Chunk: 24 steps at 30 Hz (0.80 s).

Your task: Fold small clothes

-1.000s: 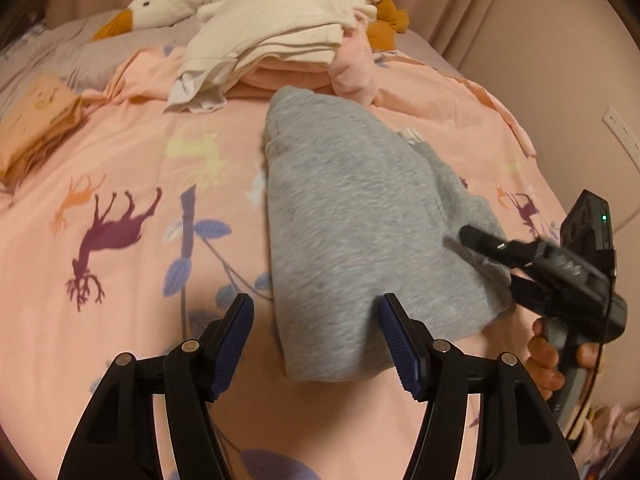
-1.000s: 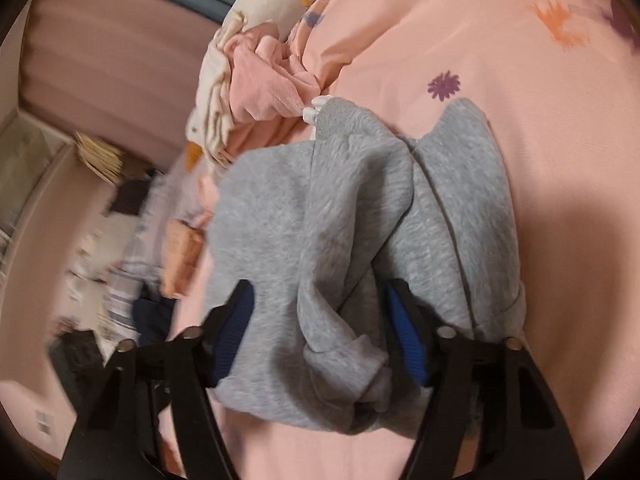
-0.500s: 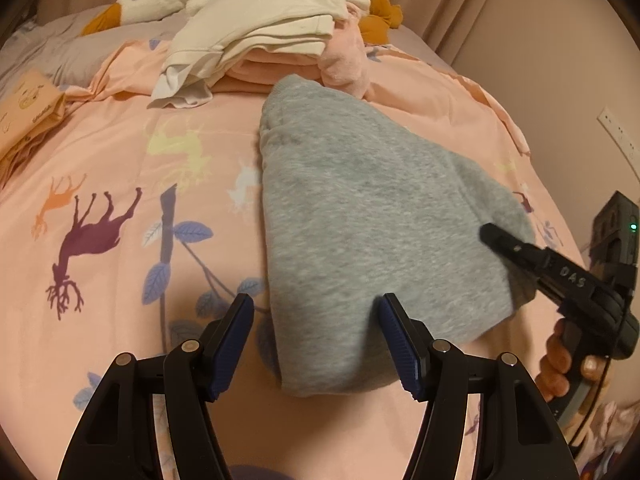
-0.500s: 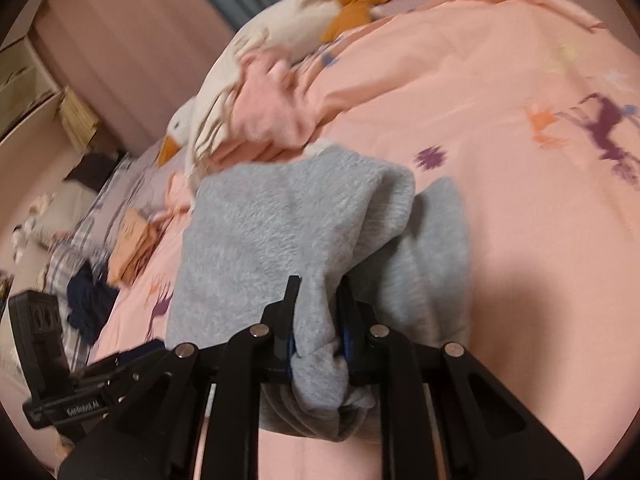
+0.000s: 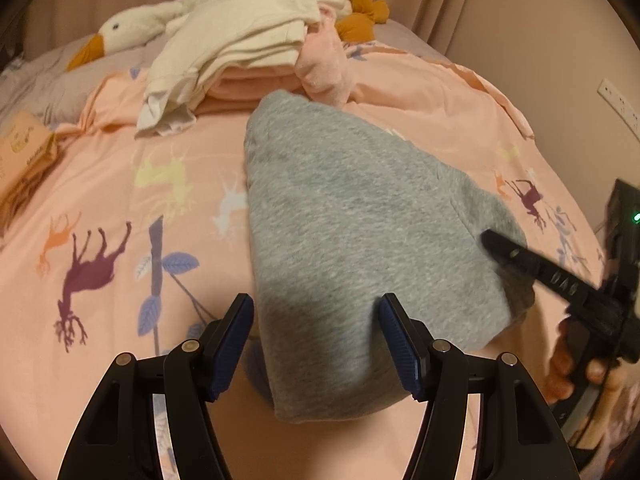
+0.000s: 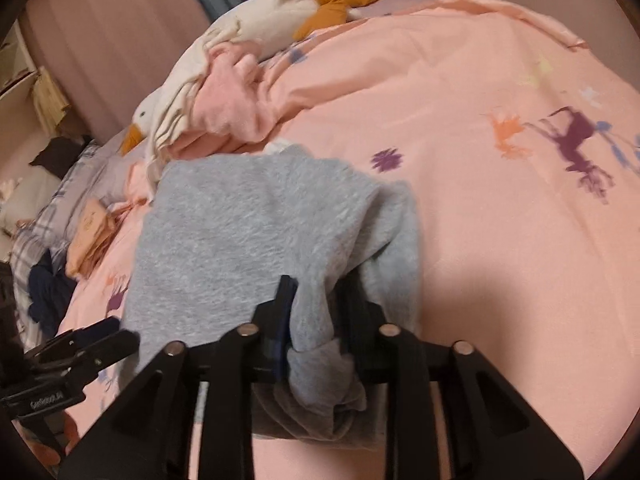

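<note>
A grey fleece garment (image 5: 352, 232) lies on the pink bedsheet (image 5: 120, 208), partly folded over itself. My left gripper (image 5: 316, 340) is open, its blue pads on either side of the garment's near edge, holding nothing. My right gripper (image 6: 314, 316) is shut on a bunched fold of the grey garment (image 6: 240, 236) and lifts that edge off the sheet. The right gripper also shows in the left wrist view (image 5: 496, 246) at the garment's right edge.
A pile of cream and pink clothes (image 5: 248, 60) lies beyond the garment against a white plush goose (image 5: 132, 32). A tan paper item (image 5: 24, 156) lies at the left. A wall with a socket (image 5: 616, 100) is at the right. Dark clothes (image 6: 48, 292) lie off the bed.
My right gripper closed on the garment's right edge and lifted it, turning upright. The garment spread flatter and wider. My left gripper stayed open and moved slightly closer.
</note>
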Available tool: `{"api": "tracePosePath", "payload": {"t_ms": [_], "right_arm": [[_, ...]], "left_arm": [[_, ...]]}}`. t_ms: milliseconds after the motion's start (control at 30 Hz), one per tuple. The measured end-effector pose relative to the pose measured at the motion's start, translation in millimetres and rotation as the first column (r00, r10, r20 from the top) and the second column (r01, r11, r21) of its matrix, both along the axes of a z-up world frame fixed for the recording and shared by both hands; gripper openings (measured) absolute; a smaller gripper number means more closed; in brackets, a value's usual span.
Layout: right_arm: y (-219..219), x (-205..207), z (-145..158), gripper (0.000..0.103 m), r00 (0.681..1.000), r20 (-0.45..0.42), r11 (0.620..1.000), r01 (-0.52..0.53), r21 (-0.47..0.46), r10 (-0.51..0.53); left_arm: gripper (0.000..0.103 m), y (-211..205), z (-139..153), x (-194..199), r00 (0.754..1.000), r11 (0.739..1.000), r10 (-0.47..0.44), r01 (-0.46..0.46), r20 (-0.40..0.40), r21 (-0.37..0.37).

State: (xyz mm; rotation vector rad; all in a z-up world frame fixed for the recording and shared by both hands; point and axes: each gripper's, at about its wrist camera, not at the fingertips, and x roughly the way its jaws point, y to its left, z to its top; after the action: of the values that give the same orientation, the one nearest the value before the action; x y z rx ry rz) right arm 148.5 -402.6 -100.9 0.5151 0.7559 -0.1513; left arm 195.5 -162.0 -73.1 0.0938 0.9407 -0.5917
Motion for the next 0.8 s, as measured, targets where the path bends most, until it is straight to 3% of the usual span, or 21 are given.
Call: {"api": "tracePosePath", "payload": {"t_ms": [133, 200, 267, 400, 600, 800], "right_arm": [[-5.4, -18.2, 26.7, 0.033, 0.993, 0.088, 0.989, 0.092, -0.118, -0.082], [-4.9, -22.9, 34.4, 0.033, 0.991, 0.132, 0.994, 0.046, -0.098, -0.033], [-4.8, -23.2, 34.9, 0.03, 0.984, 0.17, 0.999, -0.043, -0.018, 0.046], [6.2, -11.9, 24.2, 0.028, 0.985, 0.113, 0.991, -0.132, 0.0, 0.132], [11.9, 3.9, -2.3, 0.025, 0.99, -0.037, 0.99, -0.135, -0.043, 0.133], [11.7, -1.5, 7.0, 0.031, 0.99, 0.013, 0.99, -0.138, -0.021, 0.138]], "left_arm": [[0.063, -2.5, 4.5, -4.4, 0.998, 1.0, -0.01, 0.009, 0.062, 0.006], [0.057, -5.6, 3.1, -5.4, 0.997, 1.0, -0.026, 0.025, 0.068, 0.005], [0.052, -9.0, 0.3, -6.9, 0.997, 0.999, -0.047, 0.047, 0.066, 0.015], [0.052, -15.0, -9.8, -9.7, 0.994, 0.995, -0.069, 0.062, 0.085, 0.083], [0.052, -16.3, -16.5, -13.8, 0.991, 0.99, -0.09, 0.078, 0.095, 0.12], [0.052, -12.2, -1.6, -9.9, 0.992, 0.994, -0.052, 0.04, 0.118, 0.099]]}}
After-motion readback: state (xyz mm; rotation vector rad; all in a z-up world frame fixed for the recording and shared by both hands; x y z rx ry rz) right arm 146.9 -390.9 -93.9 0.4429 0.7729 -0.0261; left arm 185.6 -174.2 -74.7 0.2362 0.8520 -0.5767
